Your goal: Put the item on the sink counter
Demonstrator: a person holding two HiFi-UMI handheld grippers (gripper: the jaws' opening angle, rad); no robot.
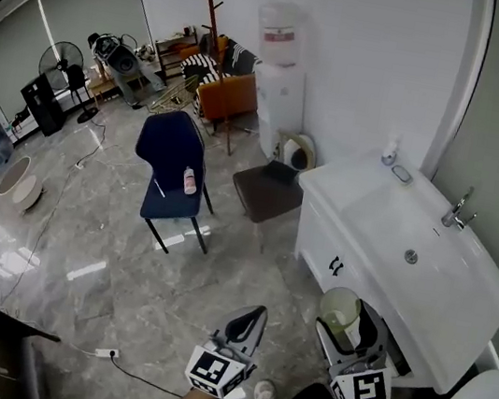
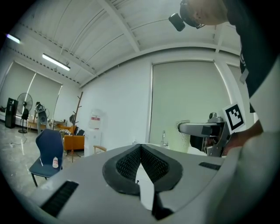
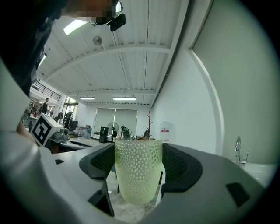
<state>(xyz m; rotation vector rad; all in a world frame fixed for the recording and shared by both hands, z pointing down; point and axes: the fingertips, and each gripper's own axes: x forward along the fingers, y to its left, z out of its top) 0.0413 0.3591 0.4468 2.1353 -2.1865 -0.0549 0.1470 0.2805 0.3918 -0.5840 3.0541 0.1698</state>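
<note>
The right hand-held gripper (image 1: 348, 332) pinches a pale green dimpled cup (image 3: 138, 170) upright between its widely parted pads. It holds the cup in the air near the front of the white sink surface (image 1: 347, 184), not on it. The left hand-held gripper (image 2: 140, 151) is pressed together and empty.

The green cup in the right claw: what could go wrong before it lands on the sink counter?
The cup is pinched only by its sides in the right claw, so it might slip. It hangs close by the front edge of the sink counter and could knock it. The basin fills most of the top; on the narrow rim the cup might tip.
</note>
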